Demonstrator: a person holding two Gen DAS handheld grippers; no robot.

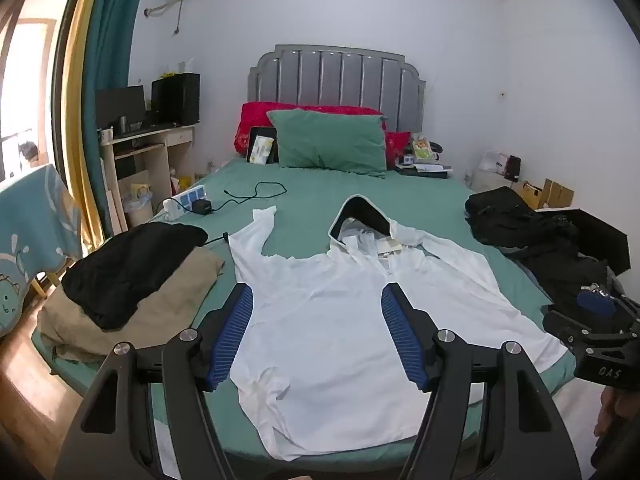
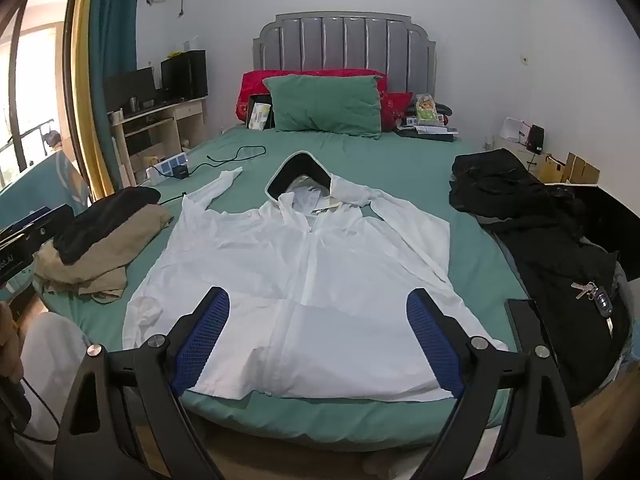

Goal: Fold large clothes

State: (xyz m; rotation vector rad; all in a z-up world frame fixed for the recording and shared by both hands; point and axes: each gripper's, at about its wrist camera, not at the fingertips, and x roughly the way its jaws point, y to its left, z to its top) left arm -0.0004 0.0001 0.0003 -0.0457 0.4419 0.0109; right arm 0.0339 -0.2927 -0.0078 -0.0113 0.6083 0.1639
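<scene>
A white hooded jacket (image 1: 332, 312) lies spread flat, front up, on the green bed (image 1: 312, 192). Its hood points toward the headboard and its left sleeve bends up toward the pillows. It also shows in the right wrist view (image 2: 304, 264), with the zipper down its middle and the right sleeve folded across the body. My left gripper (image 1: 316, 296) is open and empty, held above the jacket's lower half. My right gripper (image 2: 318, 300) is open and empty, held above the jacket's hem. The right gripper's body (image 1: 596, 332) shows at the right edge of the left wrist view.
A black garment on a tan one (image 1: 128, 280) lies at the bed's left edge. Black clothes with keys (image 2: 560, 240) lie at the right edge. A green pillow (image 1: 332, 140), a power strip and cable (image 1: 208, 204), and a desk (image 1: 148, 148) are beyond.
</scene>
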